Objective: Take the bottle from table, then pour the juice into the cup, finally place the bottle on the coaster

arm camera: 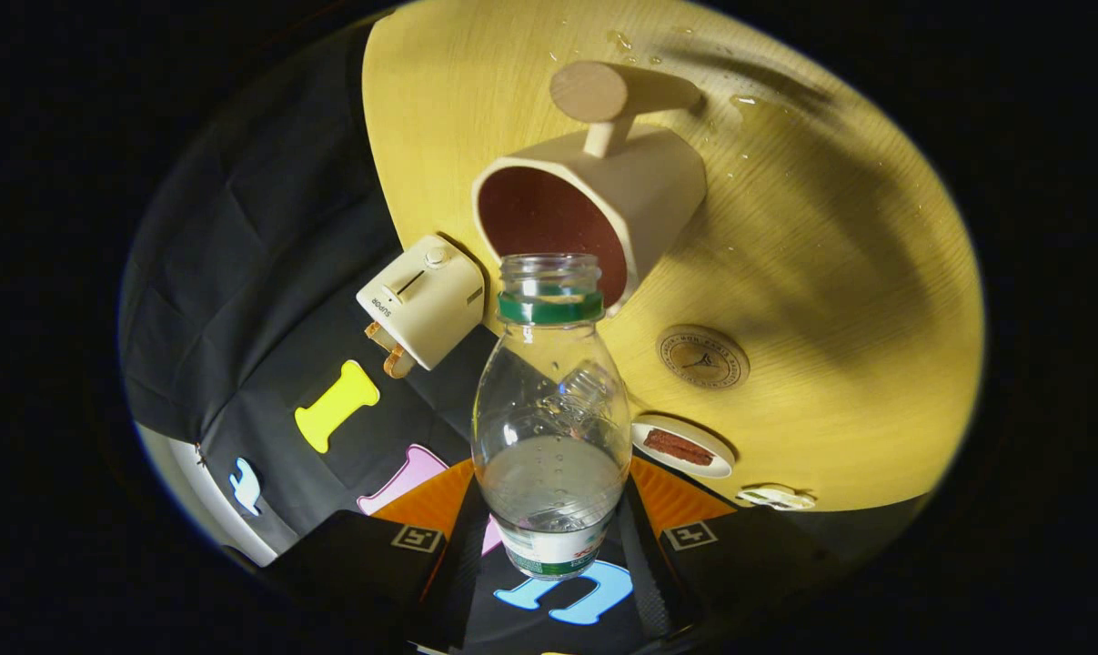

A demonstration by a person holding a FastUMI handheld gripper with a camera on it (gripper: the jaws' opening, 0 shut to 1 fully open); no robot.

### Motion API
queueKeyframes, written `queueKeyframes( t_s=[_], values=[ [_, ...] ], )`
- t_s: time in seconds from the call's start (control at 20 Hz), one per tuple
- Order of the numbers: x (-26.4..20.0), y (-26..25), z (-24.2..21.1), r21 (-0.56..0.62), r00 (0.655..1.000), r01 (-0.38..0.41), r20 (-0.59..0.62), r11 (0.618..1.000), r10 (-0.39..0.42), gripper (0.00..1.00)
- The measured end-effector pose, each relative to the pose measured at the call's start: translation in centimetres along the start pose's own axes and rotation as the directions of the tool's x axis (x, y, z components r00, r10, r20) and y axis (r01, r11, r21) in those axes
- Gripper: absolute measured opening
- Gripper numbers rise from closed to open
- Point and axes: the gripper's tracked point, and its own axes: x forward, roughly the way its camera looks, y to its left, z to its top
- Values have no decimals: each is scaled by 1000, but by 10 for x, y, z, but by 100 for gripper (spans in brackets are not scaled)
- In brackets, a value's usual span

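A clear plastic bottle (551, 418) with a green neck ring and no cap sits between my fingers, and my gripper (553, 537) is shut on its lower body. The whole scene appears tilted. The open mouth of the bottle is right at the rim of the cream cup (603, 196), which has a dark red inside and a wooden handle. A little clear liquid shows in the lower part of the bottle. The round wooden coaster (703, 357) lies on the yellow wooden table (840, 273), beside the cup and just beyond the bottle's shoulder.
A cream toaster (423, 300) stands at the table's edge beside the cup. A small white plate (682, 447) with a brown piece on it and another small white dish (776, 497) lie near the coaster. Drops of liquid (749, 100) wet the table behind the cup.
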Motion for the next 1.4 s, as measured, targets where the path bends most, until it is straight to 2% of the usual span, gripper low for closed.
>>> queueKeyframes(
  t_s=[0.15, 0.25, 0.35, 0.45, 0.55, 0.65, 0.75, 0.9, 0.95, 1.05, 1.2, 1.3, 1.4],
  values=[
    [-4, -4, -7, -67, 1000, -2, -18, 998, 1, 73],
    [-10, -10, -14, -175, 999, 14, -37, 984, -21, 73],
    [-17, -14, -24, -296, 998, 15, -61, 955, -34, 73],
    [-26, -13, -33, -442, 996, 3, -80, 897, -42, 73],
    [-36, -13, -41, -592, 993, -15, -103, 805, -57, 73],
    [-48, -15, -46, -725, 988, -25, -121, 689, -92, 73],
    [-57, -11, -47, -832, 986, -67, -140, 550, -91, 73],
    [-73, -2, -49, -941, 984, -127, -159, 313, -78, 72],
    [-78, 1, -49, -965, 984, -146, -164, 216, -69, 73],
    [-87, 2, -46, -985, 982, -168, -170, 32, -77, 72],
    [-92, 13, -46, -953, 981, -191, -192, -236, -17, 72],
    [-97, 14, -41, -905, 980, -184, -198, -383, -3, 72],
    [-93, 5, -32, -845, 982, -158, -190, -510, 10, 72]
  ],
)
